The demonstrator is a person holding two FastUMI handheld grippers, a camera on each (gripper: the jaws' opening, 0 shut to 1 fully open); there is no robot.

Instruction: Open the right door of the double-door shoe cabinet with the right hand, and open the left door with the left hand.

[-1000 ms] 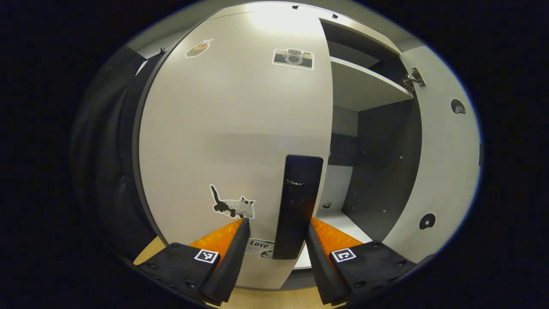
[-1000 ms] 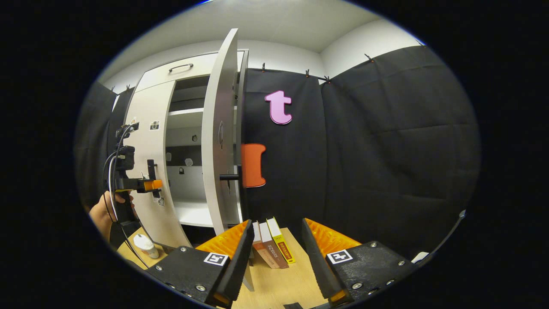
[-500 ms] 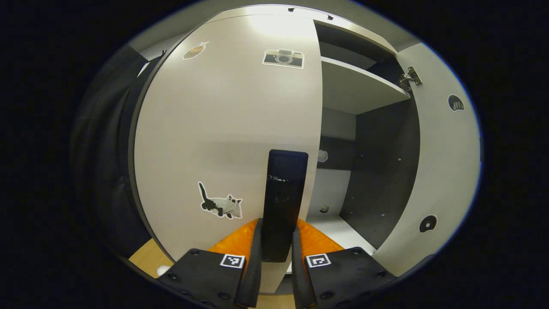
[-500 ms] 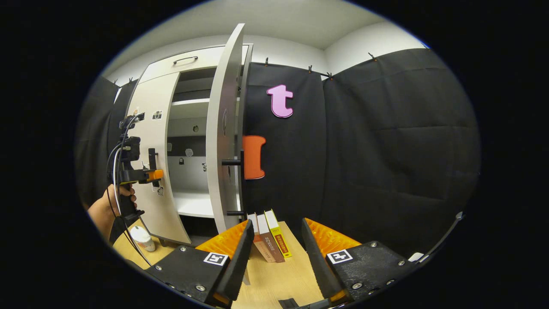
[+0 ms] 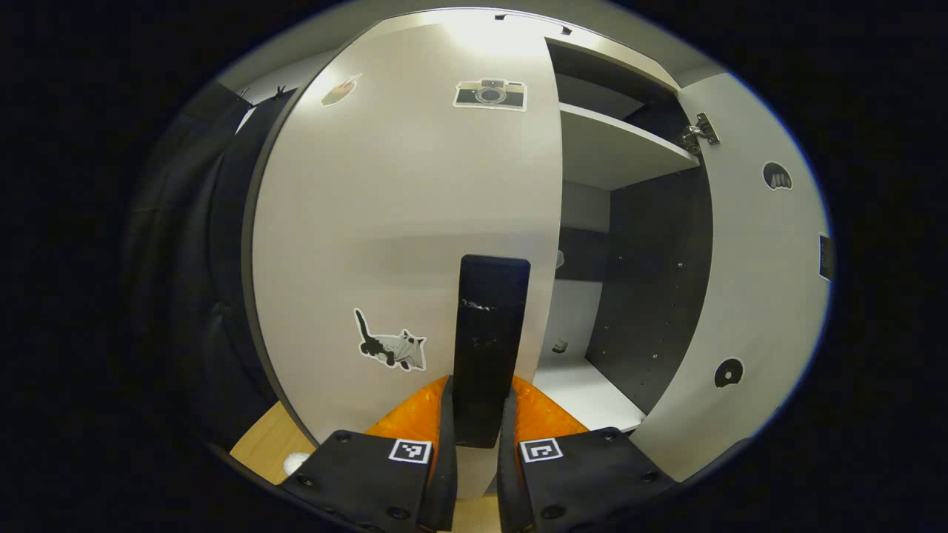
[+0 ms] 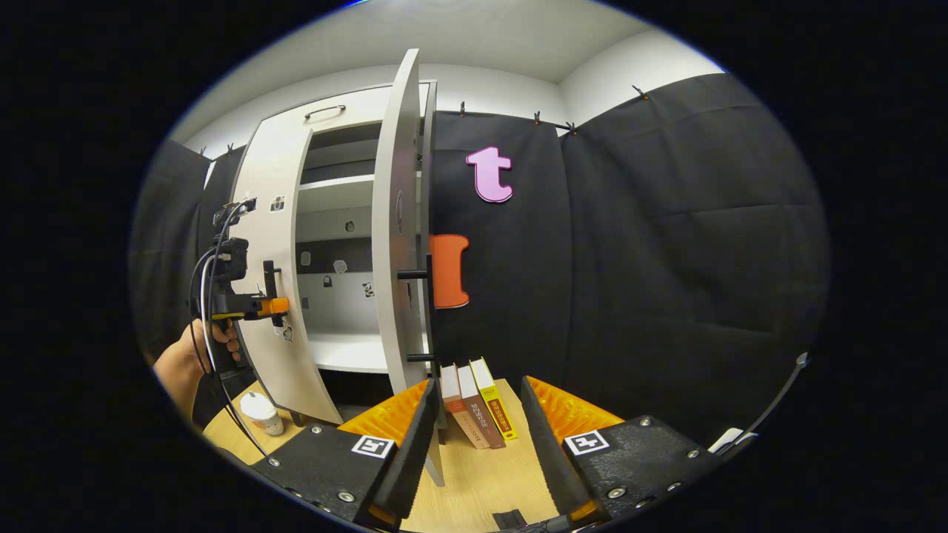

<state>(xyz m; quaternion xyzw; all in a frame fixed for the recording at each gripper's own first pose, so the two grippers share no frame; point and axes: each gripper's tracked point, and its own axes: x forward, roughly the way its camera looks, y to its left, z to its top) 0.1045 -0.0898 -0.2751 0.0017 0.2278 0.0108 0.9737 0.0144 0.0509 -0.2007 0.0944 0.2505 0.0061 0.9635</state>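
In the left gripper view the white left door [image 5: 415,222], with camera and cat stickers, carries a black vertical handle [image 5: 489,326]. My left gripper [image 5: 475,437] is shut on that handle's lower part. The right door [image 5: 755,281] stands swung open, showing white shelves [image 5: 615,144]. In the right gripper view the left door [image 6: 270,244] stands slightly ajar and the right door [image 6: 396,229] stands edge-on, wide open, its black handle [image 6: 415,314] on the far side. My right gripper [image 6: 474,429] is open, nothing between its fingers, well in front of that door. The left gripper [image 6: 255,305] is held by a hand [image 6: 185,363] at the left door's handle.
Three books [image 6: 478,403] lean at the cabinet's right foot on the wooden floor [image 6: 489,474]. A white paper cup [image 6: 261,413] stands on the floor below the left door. Black cloth walls close in on both sides of the cabinet.
My left gripper moved in around the left door's handle and closed on it; the door has begun to swing out a little. The right gripper stayed open and drew back slightly.
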